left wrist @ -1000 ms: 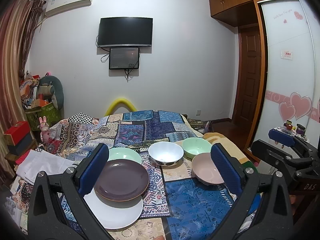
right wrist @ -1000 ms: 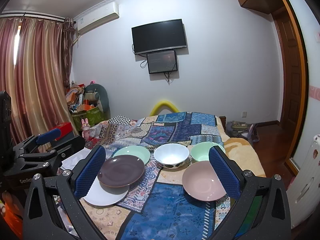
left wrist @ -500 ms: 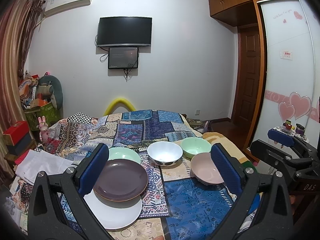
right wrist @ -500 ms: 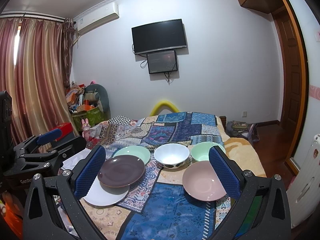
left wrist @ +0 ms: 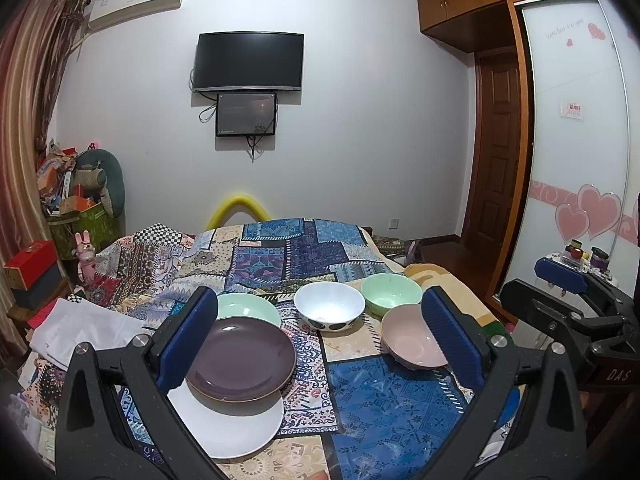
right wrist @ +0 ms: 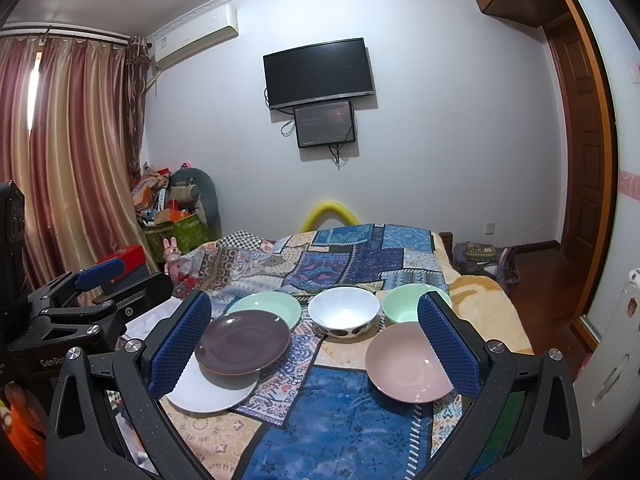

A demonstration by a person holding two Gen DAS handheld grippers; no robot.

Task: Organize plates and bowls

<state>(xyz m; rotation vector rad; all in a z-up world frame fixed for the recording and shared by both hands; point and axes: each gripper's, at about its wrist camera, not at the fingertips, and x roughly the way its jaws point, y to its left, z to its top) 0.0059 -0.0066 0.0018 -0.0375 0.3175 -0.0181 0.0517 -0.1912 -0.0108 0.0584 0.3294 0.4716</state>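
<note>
Left gripper (left wrist: 318,336): I am holding this black two-finger tool with blue ribbed pads above the near edge of the bed; its jaws are standing wide apart and gripping nothing.
Right gripper (right wrist: 314,338): I am holding it level beside the left one; its jaws are also spread wide, with nothing between the pads.
Work surface: I am looking at a bed covered by a blue and beige patchwork cloth (right wrist: 352,420), which is carrying all the dishes.
Dark purple round plate (left wrist: 240,358): it is lying on top of the flat white round plate (left wrist: 228,426), overlapping its far half, at the left of the group.
Pale green shallow plate (right wrist: 266,307): it is sitting just behind the purple plate, its near rim hidden by it.
White bowl with dark spots on its outer wall (left wrist: 329,306): it is sitting upright at the middle of the back row.
Pale green deep bowl (left wrist: 391,289): it is sitting upright just right of the white bowl.
Pink shallow bowl (right wrist: 408,362): it is resting in front of the green bowl, at the right of the group, near the right pad of each tool.
Background: a black wall television (right wrist: 319,73) is hanging above the bed.
</note>
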